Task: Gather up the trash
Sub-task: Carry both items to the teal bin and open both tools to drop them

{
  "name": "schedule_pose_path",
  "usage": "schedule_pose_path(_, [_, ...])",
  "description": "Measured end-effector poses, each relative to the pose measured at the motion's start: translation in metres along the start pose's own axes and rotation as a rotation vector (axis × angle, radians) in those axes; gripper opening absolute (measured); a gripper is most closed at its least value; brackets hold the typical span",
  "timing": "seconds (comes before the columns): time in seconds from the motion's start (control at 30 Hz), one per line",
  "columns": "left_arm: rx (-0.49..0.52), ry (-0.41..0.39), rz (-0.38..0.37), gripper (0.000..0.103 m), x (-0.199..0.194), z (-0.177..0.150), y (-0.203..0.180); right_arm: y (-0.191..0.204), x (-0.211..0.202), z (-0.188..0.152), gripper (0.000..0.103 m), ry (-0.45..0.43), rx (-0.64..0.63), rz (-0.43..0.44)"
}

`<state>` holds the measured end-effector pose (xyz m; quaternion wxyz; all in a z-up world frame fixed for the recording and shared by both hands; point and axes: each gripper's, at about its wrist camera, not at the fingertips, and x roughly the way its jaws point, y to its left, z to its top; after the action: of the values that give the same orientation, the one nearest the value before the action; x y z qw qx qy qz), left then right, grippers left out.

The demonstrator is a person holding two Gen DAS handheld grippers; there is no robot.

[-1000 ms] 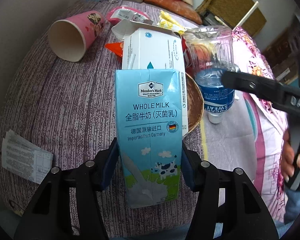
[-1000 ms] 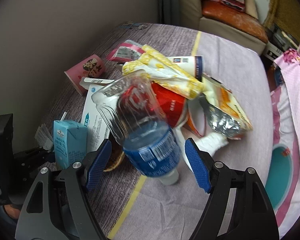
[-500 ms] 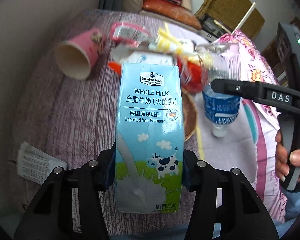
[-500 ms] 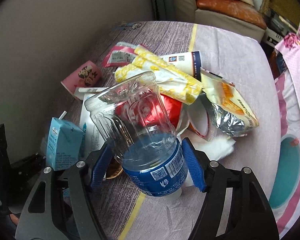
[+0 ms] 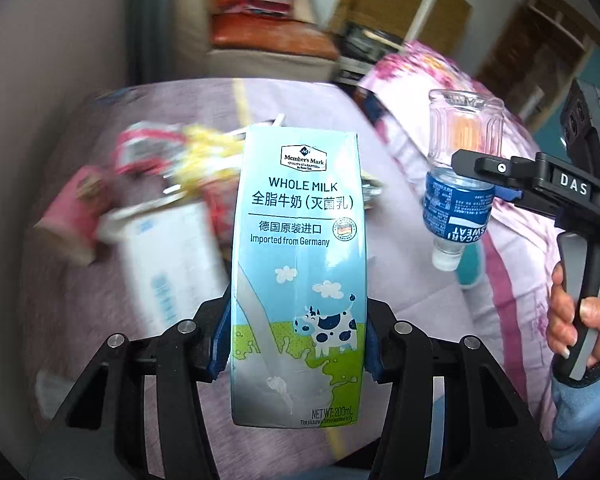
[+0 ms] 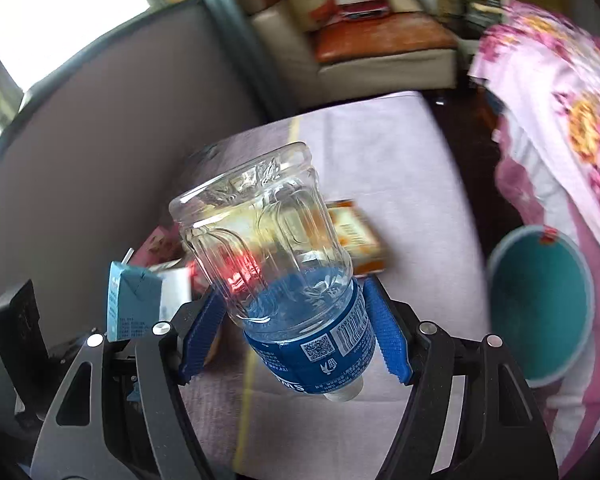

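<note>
A light-blue whole-milk carton (image 5: 300, 264) stands upright between the pads of my left gripper (image 5: 298, 344), which is shut on its lower half, lifted clear of the table. A clear plastic bottle (image 6: 268, 240) with a blue label hangs cap-down in my right gripper (image 6: 296, 332), whose blue pads press on the label. In the left wrist view the bottle (image 5: 456, 208) hangs at the right, above the cloth. The milk carton (image 6: 134, 304) shows at the left of the right wrist view.
Trash lies blurred on the purple tablecloth (image 5: 80, 320): a pink paper cup (image 5: 74, 216), a white carton (image 5: 168, 256), a yellow wrapper (image 5: 204, 148), an orange snack bag (image 6: 356, 236). A teal bin (image 6: 540, 304) stands right, under floral cloth (image 6: 560, 120). A hand (image 5: 572, 320) holds the right gripper's handle.
Both grippers closed onto their items, then rose off the table carrying them. The trash pile has dropped back in view, and the teal bin has come closer in the right wrist view.
</note>
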<state>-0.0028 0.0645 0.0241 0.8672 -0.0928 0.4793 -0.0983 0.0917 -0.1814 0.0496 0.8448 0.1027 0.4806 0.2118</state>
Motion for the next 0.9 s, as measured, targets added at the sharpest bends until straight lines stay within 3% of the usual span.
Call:
schedule_pose_path(0.2, [0.122,0.044,-0.073,0.052,0.050,0.039,-0.075,-0.104,-0.035,-0.003,0.066,-0.085,0.179,-0.148])
schedule_pose_path(0.43, [0.238,0.105,-0.129,0.052,0.122,0.068,-0.164,-0.205,-0.041,-0.014,0.067,-0.129,0.379,-0.213])
schedule_pose_path(0.67, [0.343,0.210,-0.153,0.052,0.196,0.069,-0.237,-0.262,-0.033,-0.031,0.067,-0.108,0.497,-0.222])
schedule_pose_path(0.9, [0.392,0.278,-0.162,0.053,0.243,0.063,-0.268,-0.287,-0.026,-0.038,0.067,-0.096,0.552,-0.230])
